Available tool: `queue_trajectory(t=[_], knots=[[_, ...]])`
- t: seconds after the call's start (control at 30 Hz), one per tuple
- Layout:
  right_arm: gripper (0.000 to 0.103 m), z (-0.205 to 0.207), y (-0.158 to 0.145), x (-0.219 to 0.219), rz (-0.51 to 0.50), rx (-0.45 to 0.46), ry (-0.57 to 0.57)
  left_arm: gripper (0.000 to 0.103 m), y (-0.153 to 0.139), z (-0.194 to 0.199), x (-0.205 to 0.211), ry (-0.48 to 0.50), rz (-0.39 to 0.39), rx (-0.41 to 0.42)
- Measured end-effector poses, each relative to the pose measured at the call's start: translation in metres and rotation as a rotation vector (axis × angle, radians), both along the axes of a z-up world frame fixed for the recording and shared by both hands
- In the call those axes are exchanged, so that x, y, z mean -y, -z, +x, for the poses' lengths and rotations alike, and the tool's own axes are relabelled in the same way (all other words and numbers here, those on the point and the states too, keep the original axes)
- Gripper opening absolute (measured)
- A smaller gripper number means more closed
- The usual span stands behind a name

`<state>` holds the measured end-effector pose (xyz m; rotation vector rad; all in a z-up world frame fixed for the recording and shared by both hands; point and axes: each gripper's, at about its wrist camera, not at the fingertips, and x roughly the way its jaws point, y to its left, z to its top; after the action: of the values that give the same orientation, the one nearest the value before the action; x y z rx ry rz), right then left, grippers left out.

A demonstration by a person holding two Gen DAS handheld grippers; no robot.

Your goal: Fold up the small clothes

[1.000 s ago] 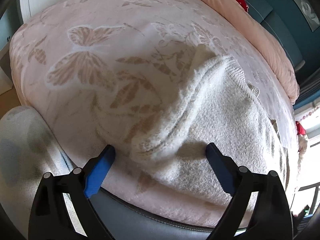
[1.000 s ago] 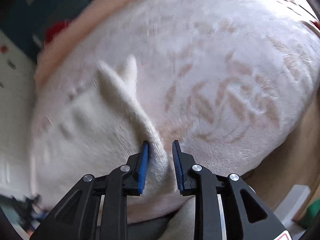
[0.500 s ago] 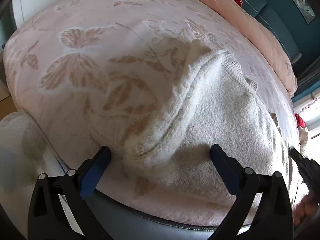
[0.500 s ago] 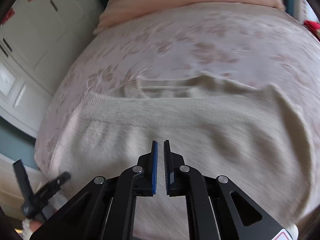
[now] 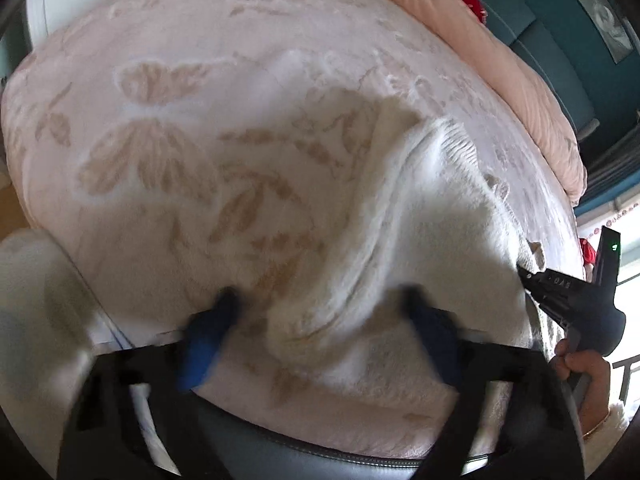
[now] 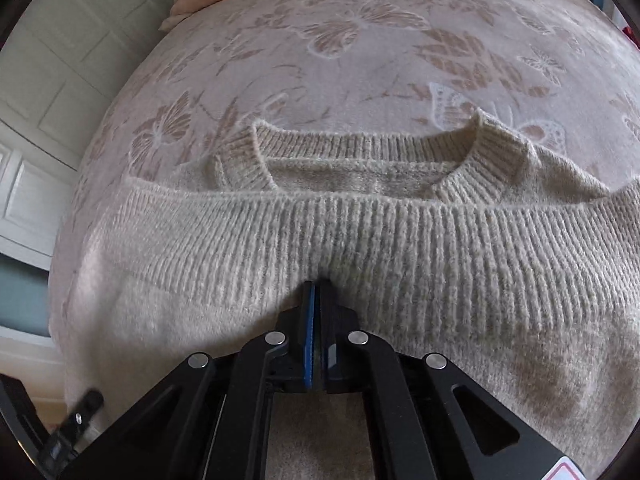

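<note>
1. Right wrist view: my right gripper (image 6: 316, 312) has its blue pads pressed together on the ribbed hem of the cream sweater (image 6: 400, 240). Whether any knit is pinched between them, I cannot tell.
2. Sweater lies on the butterfly-print blanket (image 6: 360, 60), folded bottom-up, its hem band meeting the collar (image 6: 360, 148). Long axis runs left to right across my jaws.
3. Left gripper (image 5: 320, 320) is blurred, jaws spread wide, straddling the sweater's near side edge.
4. I judge the next fold goes sideways, so the left gripper, nearer that edge, should take it.
5. Count: one sweater, one blanket, two grippers, one pink pillow (image 5: 500, 60) along the far side.
</note>
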<state>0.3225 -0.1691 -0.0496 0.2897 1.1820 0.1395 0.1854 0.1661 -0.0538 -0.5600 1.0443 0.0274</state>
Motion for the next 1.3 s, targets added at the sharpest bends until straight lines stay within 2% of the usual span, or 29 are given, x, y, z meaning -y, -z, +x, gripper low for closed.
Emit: queue_trajectory(t=[0.03,0.1,0.23,0.33,0.4,0.47,0.53,0.6,0.63,0.67,0.7,0.73,0.83,0.93,0.97,1.07,1.13,1.23,1.3], knots=[[0.0,0.0,-0.001,0.001,0.006,-0.001,0.002,0.025,-0.003,0.006,0.002,0.061,-0.069,0.011],[0.0,-0.004,-0.001,0.003,0.028,-0.004,0.016,0.019,-0.013,0.01,0.003,0.063,-0.076,0.017],[0.0,-0.014,-0.007,0.015,0.097,0.004,0.038,0.015,-0.074,0.011,0.028,0.153,-0.096,0.167],[0.003,-0.033,-0.025,0.028,0.145,0.032,0.06,0.014,-0.139,0.006,0.083,0.303,-0.06,0.31],[0.009,-0.063,-0.045,0.045,0.147,0.098,0.078,0.014,-0.16,0.001,0.119,0.4,-0.031,0.357],[0.011,-0.089,-0.055,0.063,0.149,0.138,0.098,0.014,-0.169,-0.004,0.165,0.503,0.003,0.381],[0.015,-0.123,-0.058,0.096,0.15,0.154,0.15,0.018,-0.156,-0.009,0.22,0.613,0.065,0.345],[0.018,-0.156,-0.055,0.133,0.147,0.147,0.223,0.025,-0.134,-0.018,0.256,0.687,0.154,0.305],[0.02,-0.169,-0.054,0.148,0.148,0.14,0.255,0.035,-0.117,-0.029,0.277,0.732,0.234,0.287],[0.022,-0.181,-0.054,0.164,0.149,0.134,0.286,0.041,-0.107,-0.039,0.286,0.761,0.272,0.286],[0.023,-0.197,-0.055,0.18,0.154,0.133,0.317,0.056,-0.1,-0.05,0.29,0.781,0.299,0.293],[0.028,-0.209,-0.057,0.19,0.162,0.138,0.336,0.071,-0.093,-0.066,0.29,0.794,0.325,0.314],[0.06,-0.231,-0.067,0.205,0.204,0.161,0.352,0.087,-0.085,-0.089,0.275,0.785,0.369,0.36],[0.07,-0.223,-0.073,0.189,0.28,0.17,0.288,0.087,-0.071,-0.094,0.253,0.753,0.426,0.295],[0.072,-0.218,-0.072,0.181,0.299,0.164,0.265,0.087,-0.064,-0.093,0.243,0.716,0.44,0.25],[0.072,-0.192,-0.071,0.147,0.358,0.141,0.192,0.087,-0.057,-0.077,0.216,0.601,0.403,0.165],[0.073,-0.177,-0.069,0.128,0.392,0.121,0.178,0.087,-0.056,-0.066,0.205,0.547,0.389,0.149],[0.074,-0.156,-0.062,0.114,0.458,0.081,0.182,0.087,-0.051,-0.058,0.201,0.541,0.369,0.137],[0.074,-0.151,-0.061,0.111,0.492,0.048,0.206,0.087,-0.044,-0.055,0.204,0.559,0.387,0.124]])
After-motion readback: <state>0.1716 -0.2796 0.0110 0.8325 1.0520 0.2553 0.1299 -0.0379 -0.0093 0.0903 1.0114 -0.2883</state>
